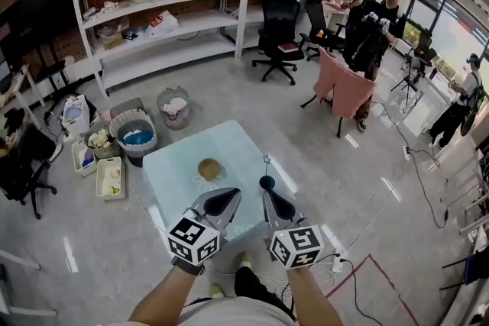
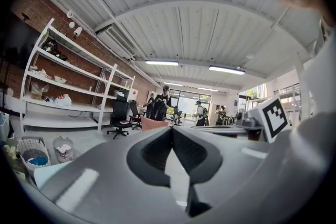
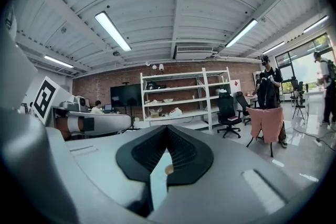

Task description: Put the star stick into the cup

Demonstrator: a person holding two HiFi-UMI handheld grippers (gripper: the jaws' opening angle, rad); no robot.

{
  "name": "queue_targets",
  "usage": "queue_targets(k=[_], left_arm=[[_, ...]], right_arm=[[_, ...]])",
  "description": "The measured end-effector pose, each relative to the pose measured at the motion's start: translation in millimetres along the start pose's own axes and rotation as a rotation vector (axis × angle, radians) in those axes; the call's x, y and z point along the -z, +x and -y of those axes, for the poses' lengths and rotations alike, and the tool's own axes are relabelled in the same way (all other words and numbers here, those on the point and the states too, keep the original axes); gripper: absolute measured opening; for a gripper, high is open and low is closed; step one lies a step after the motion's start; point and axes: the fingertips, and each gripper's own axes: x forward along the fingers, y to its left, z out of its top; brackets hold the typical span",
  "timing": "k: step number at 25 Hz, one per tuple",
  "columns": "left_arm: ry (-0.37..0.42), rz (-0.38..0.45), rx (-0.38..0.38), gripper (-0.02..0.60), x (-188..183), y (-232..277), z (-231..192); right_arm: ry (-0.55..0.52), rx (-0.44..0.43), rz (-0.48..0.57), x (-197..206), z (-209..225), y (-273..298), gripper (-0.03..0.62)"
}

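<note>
The left gripper (image 2: 171,132) has its jaws together at the tips with nothing between them. The right gripper (image 3: 167,128) is the same, and only a sliver of table and a speck of brown show through the gap lower down. Both are held level above the near edge of the table (image 1: 172,172), pointing out into the room.

Just beyond the right gripper's tips, the star stick (image 1: 267,161) stands upright near the table's right edge. Its lower end is in a dark round thing (image 1: 266,182), and I cannot tell whether that is a cup or a holder. A brown cup (image 1: 209,168) sits mid-table, well apart from the stick.

This fits two stages: the stick parked in a holder with the brown cup waiting, or the stick already standing in its cup with both grippers drawn clear. The pictures do not settle which.

The tabletop is bare around the brown cup, so there is room to move over it. The stick is close to the right edge, so a knock there could send it to the floor. Bins (image 1: 136,135) crowd the floor on the left.
</note>
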Motion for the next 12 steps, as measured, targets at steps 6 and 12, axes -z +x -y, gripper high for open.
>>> queue_targets(k=[6,12], left_arm=[[0.011,0.017,0.003,0.006,-4.4,-11.8,3.2],[0.016,0.024,-0.002,0.006,-9.7,-19.7,8.2]], right_arm=[[-0.014,0.01,0.014,-2.4,-8.4,-8.4,0.012],[-0.02,0.018,0.026,-10.0,-11.2,-17.8,0.012]])
